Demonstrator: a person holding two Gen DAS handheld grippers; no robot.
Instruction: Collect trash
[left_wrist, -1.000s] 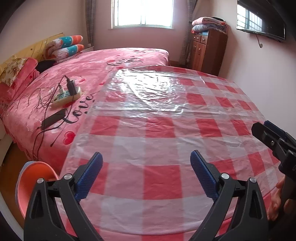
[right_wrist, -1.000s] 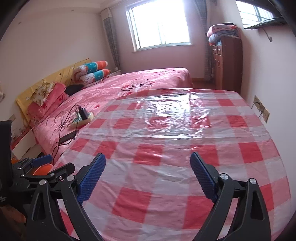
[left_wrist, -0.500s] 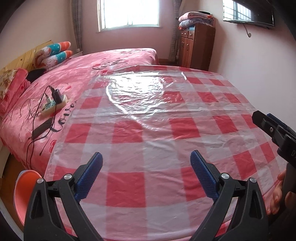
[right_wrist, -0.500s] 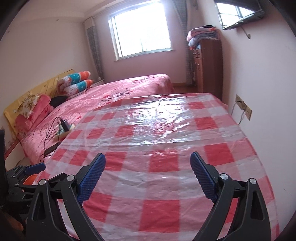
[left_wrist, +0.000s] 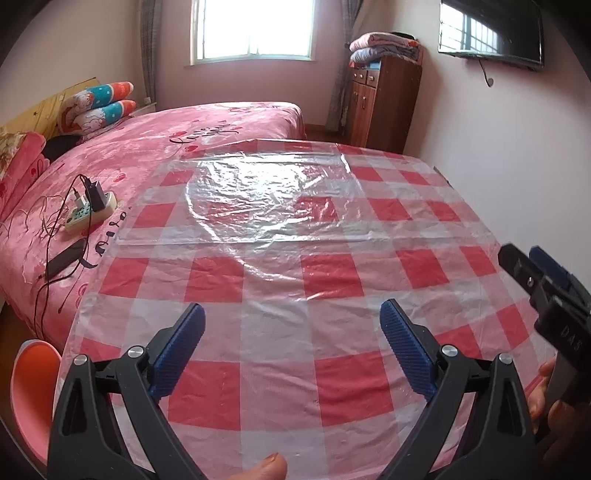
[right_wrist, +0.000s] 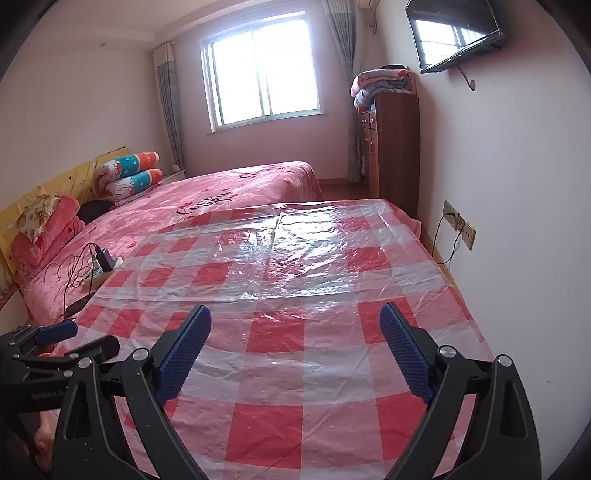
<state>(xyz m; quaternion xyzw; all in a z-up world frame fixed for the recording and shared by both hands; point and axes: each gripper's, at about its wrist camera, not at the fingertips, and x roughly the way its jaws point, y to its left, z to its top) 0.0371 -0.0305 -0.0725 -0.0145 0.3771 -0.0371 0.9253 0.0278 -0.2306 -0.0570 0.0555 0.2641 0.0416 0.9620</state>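
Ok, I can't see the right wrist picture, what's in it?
The open right gripper hangs over a table covered in a red-checked plastic cloth, holding nothing. Behind it is a pink bed, a bright window and a wooden cabinet.

right gripper (right_wrist: 295, 347) with blue pads spread wide above a red-checked tablecloth (right_wrist: 295, 369) under clear plastic; pink bed (right_wrist: 221, 192) beyond, left gripper (right_wrist: 55, 339) at left edge.

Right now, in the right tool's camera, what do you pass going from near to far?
Checked plastic tablecloth → pink bedspread → window.
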